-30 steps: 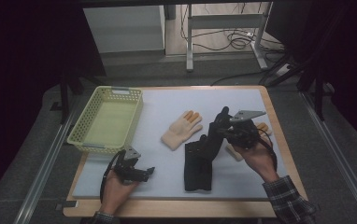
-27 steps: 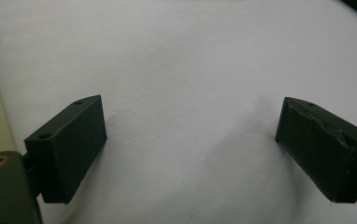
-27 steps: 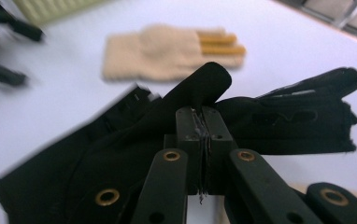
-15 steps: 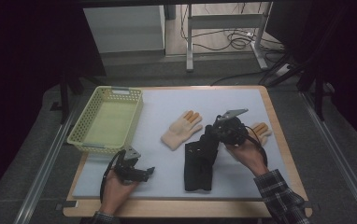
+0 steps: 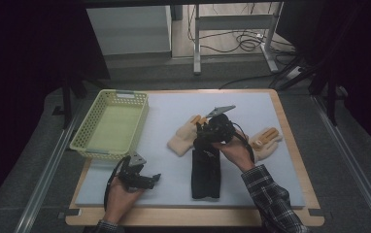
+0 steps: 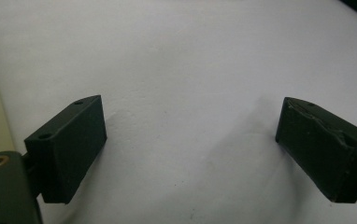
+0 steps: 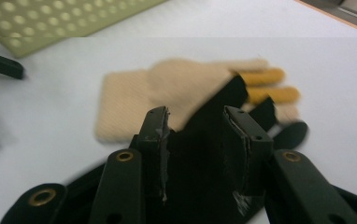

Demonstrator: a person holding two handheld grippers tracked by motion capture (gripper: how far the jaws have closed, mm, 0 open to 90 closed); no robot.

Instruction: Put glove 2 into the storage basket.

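The black glove lies limp and light under the right gripper, whose jaws have just been opening, nothing pinched; best gathered at the cuff.

Lab-style recording bay: padded bench framed by dark curtains, metal floor rails, loose cables beyond a steel stand.

Yellow-green perforated basket, far left on white mat; wooden tabletop beneath; cables on floor beyond.
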